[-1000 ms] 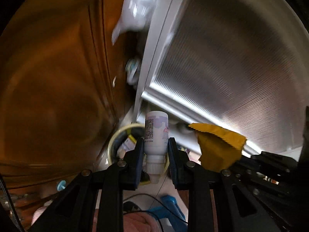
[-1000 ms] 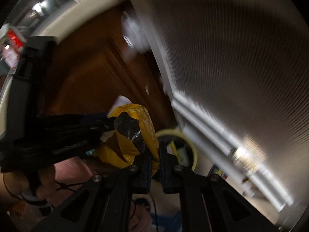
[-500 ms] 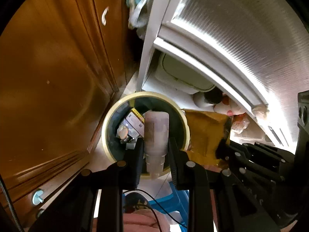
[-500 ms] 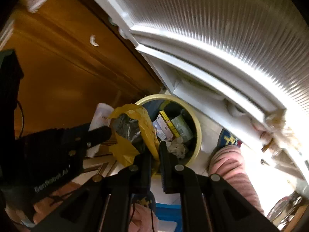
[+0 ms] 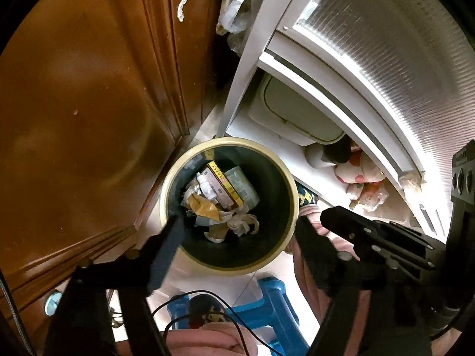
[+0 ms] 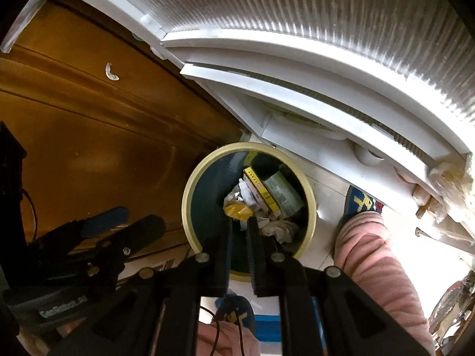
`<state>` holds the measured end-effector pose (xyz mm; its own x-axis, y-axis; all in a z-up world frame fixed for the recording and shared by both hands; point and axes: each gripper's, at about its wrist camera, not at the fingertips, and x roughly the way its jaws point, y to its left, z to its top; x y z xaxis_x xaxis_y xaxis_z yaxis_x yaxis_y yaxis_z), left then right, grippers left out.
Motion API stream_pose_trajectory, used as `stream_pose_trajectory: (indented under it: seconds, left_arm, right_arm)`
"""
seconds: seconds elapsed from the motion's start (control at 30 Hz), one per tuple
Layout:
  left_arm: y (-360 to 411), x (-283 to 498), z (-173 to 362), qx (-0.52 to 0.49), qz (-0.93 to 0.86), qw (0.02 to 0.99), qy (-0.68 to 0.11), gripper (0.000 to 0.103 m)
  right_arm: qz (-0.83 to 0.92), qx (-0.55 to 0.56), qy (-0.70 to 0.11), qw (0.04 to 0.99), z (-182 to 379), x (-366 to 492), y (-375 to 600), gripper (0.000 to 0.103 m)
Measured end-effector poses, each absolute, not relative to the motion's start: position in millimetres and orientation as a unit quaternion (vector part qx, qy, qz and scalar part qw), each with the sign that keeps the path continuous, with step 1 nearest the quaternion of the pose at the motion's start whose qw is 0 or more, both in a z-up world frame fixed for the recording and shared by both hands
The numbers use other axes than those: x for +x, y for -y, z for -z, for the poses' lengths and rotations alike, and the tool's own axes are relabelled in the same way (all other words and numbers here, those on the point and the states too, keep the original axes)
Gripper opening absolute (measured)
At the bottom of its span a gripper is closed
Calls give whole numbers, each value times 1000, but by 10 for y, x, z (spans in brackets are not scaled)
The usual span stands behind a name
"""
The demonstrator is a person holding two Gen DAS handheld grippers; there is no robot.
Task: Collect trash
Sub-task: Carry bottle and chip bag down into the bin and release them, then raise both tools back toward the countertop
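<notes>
Both tongs hung over the bin (image 5: 228, 204), empty: the left tongs (image 5: 237, 231) gaped wide, the right tongs (image 6: 240, 231) stood slightly parted. Bottle (image 5: 207, 189) and yellow wrapper (image 5: 203, 207) lay inside among other trash. Dropping looked finished; next likely meant withdrawing to seek more litter.

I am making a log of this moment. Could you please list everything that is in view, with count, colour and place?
Trash bin: one, cream rim, dark inside, on the floor.
Small bottle: one, white, in the bin.
Yellow wrapper: one, in the bin.
Yellow-edged box: one, in the bin.
Crumpled paper: one, whitish, in the bin.
Cabinet: one, brown wood, beside the bin.
Stool: one, blue, below the bin.
Left gripper: black, open, empty, over the bin.
Right gripper: black, slightly open, empty.
</notes>
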<state>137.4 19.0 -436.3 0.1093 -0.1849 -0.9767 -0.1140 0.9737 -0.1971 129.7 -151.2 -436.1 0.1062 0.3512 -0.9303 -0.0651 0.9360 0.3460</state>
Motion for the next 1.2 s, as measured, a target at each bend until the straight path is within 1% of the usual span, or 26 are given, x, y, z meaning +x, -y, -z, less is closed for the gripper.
stream_pose_trajectory:
  seconds: [0.03, 0.07, 0.1, 0.2, 0.27, 0.47, 0.5, 0.57, 0.83, 0.9, 0.97, 1.03, 1.2]
  left_arm:
    - [-187, 1370, 4360, -110, 23, 736, -667, 82]
    - [-179, 1366, 4362, -107, 21, 735, -669, 87]
    - [-181, 1359, 4354, -103, 16, 736, -669, 90]
    - [-201, 1344, 4325, -105, 10, 735, -669, 96]
    - [-212, 1330, 4280, -107, 9, 736, -668, 97]
    - [-209, 1245, 3984, -108, 19, 751, -651, 101]
    - [-208, 1228, 3916, -111, 22, 754, -647, 101]
    - [-190, 1197, 3796, -112, 25, 760, -640, 102]
    - [-126, 1079, 3186, -121, 46, 786, -604, 102]
    - [-107, 1045, 3033, -123, 51, 792, -596, 102]
    - [-100, 999, 2851, -126, 54, 798, -586, 102]
    - [-95, 959, 2698, -128, 60, 802, -580, 102]
    - [-65, 844, 2244, -122, 76, 814, -562, 102]
  right_arm:
    - [-141, 108, -654, 735, 4365, 1289, 1508, 11]
    - [-140, 107, -654, 735, 4364, 1279, 1506, 13]
    - [-137, 106, -655, 736, 4360, 1271, 1507, 14]
    - [-132, 109, -654, 737, 4324, 1255, 1533, 20]
    - [-131, 110, -651, 740, 4272, 1242, 1550, 26]
    - [-135, 106, -638, 750, 4012, 1181, 1574, 29]
    - [-134, 105, -635, 753, 3955, 1170, 1580, 31]
    - [-132, 100, -628, 760, 3846, 1146, 1592, 38]
    - [-135, 80, -588, 793, 3253, 991, 1639, 40]
    - [-133, 68, -577, 803, 3060, 929, 1642, 45]
    - [-129, 60, -566, 812, 2884, 882, 1644, 54]
    - [-126, 51, -550, 824, 2711, 827, 1652, 59]
    - [-116, 23, -514, 849, 2300, 700, 1666, 61]
